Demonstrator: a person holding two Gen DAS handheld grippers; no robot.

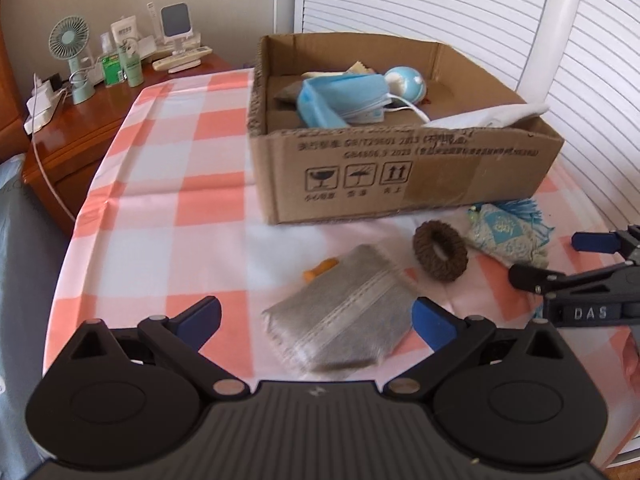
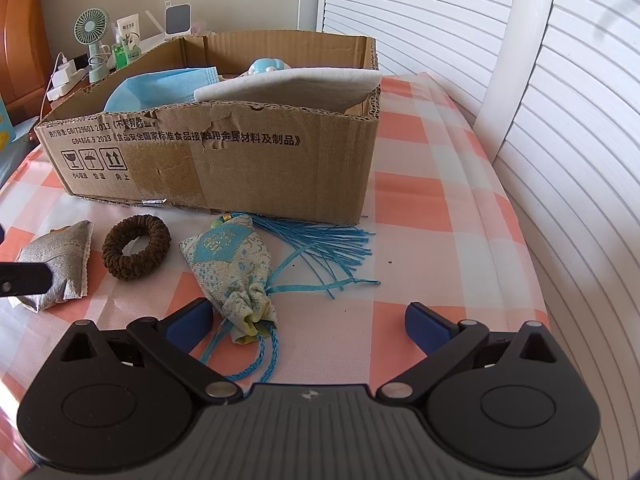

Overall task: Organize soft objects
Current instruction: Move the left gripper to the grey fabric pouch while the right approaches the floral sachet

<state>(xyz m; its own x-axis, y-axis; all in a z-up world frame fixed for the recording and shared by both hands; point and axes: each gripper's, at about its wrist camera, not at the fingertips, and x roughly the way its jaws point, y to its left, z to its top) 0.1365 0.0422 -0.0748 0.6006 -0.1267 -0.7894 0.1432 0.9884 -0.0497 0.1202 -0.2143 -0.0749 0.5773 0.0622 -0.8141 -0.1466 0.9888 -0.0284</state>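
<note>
Nearest the left wrist camera, the left hand-held gripper (image 1: 316, 322) has its blue-padded fingers spread wide and grasps nothing; a flat silver-grey fabric pouch (image 1: 344, 320) lies on the desk between and just beyond the fingertips. A small orange piece (image 1: 320, 270) pokes out at the pouch's far left edge.

The right hand-held gripper (image 2: 308, 322) is likewise released, its fingers wide apart over the desk (image 2: 420, 208), which is covered in a pink-and-white checked cloth. Close to its left fingertip lies a pale blue-and-cream brocade sachet (image 2: 230, 268) with a drawn neck, a braided blue cord and a fan of blue tassel threads (image 2: 332, 248) spreading to the right. Left of the sachet, apart from it, sits a dark brown braided hair ring (image 2: 134, 246), lying flat, with the silver-grey pouch further left.

Behind these three stands an open brown cardboard box (image 2: 248, 164) with printed handling symbols on its front wall; the tassel reaches up to its base. Inside it are light blue face masks (image 1: 344, 98), a round pale blue-and-white soft toy (image 1: 404, 82), and a white folded cloth (image 2: 292, 86) leaning over the front right corner.

Beyond the desk, on a wooden bedside cabinet (image 1: 80, 136), stand a mint-green desk fan (image 1: 70, 56), bottles and a small mirror. White louvred panels (image 2: 440, 12) fill the background on the right.
</note>
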